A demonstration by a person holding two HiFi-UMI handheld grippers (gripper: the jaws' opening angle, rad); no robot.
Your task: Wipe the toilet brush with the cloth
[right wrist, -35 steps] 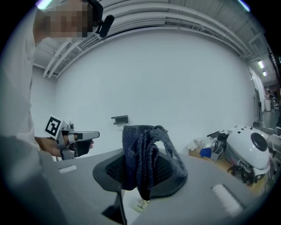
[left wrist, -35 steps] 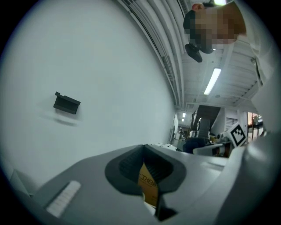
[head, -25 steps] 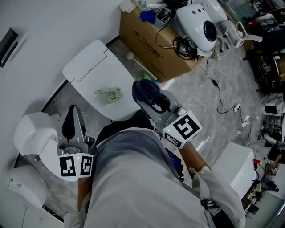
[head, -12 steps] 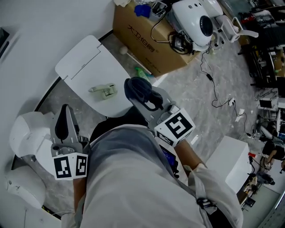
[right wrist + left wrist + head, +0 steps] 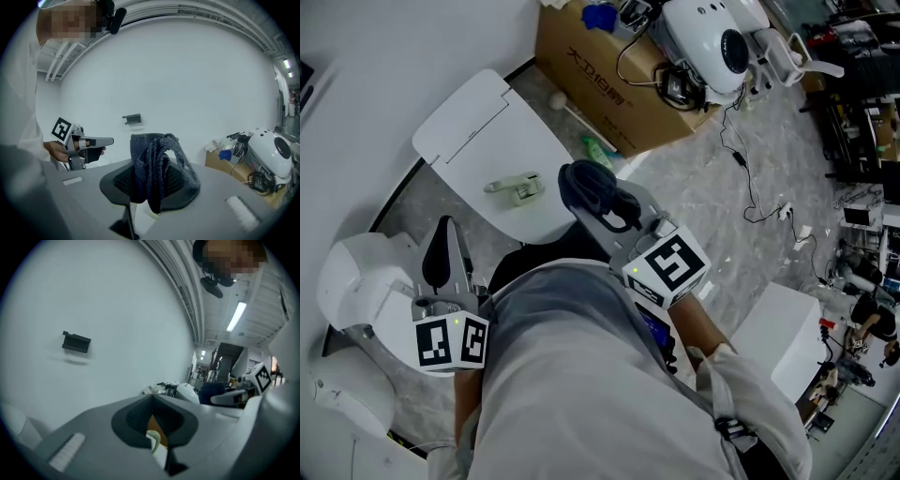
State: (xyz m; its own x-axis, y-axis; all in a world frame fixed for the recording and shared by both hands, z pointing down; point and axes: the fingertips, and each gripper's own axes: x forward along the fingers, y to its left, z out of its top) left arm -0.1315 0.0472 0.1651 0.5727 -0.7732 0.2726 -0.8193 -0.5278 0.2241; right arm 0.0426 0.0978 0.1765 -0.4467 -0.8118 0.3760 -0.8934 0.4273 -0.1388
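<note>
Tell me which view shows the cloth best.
The right gripper view: the dark knitted cloth hangs close-up, pinched in the right gripper. The head view shows a dark bundle; the left gripper view only a small distant patch.

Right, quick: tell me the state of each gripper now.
Left gripper: shut, nothing held between its jaws.
Right gripper: shut on the dark cloth.
</note>
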